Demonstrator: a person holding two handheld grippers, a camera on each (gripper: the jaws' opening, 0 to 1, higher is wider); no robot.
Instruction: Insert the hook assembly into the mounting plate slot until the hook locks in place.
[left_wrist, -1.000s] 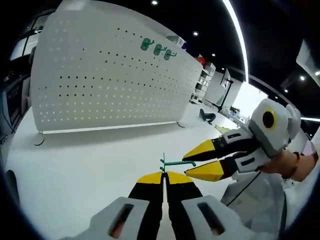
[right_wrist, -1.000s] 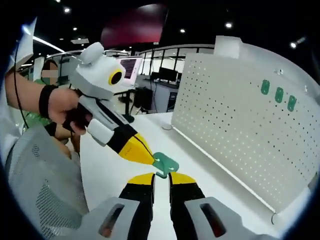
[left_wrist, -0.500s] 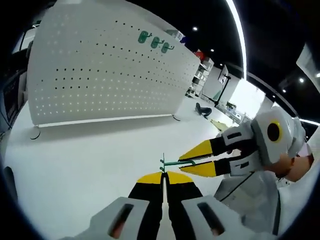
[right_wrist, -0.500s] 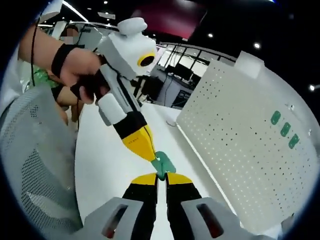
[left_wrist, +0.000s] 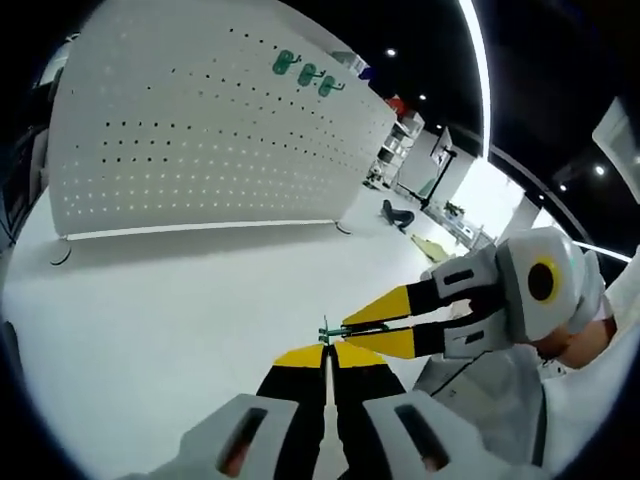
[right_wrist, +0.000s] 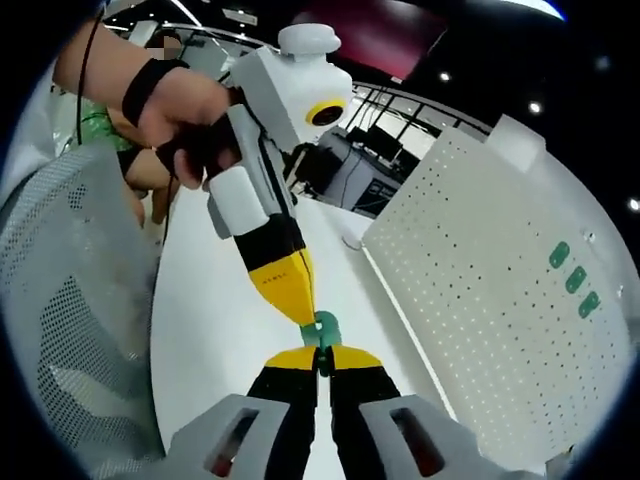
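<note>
A small green mounting plate (left_wrist: 326, 331) shows edge-on just above my left gripper (left_wrist: 325, 348), which is shut on it. A thin green hook rod sticks out from it to the right. My right gripper (left_wrist: 349, 328) comes in from the right, its yellow jaws shut on that rod. In the right gripper view my right gripper (right_wrist: 322, 355) is shut at the bottom on the green piece (right_wrist: 326, 327). The left gripper (right_wrist: 306, 318) reaches down from above and pinches the same piece.
A large white pegboard (left_wrist: 200, 130) (right_wrist: 480, 270) stands on the white table (left_wrist: 150, 300), with three green hooks (left_wrist: 306, 72) (right_wrist: 574, 278) near its top. A grey mesh chair (right_wrist: 70, 330) sits at the left. A person's hand (right_wrist: 175, 110) holds the left gripper.
The right gripper's jaws, open around the hook rod a second ago, have shut on it. Both views have tilted and drawn closer to each other.
</note>
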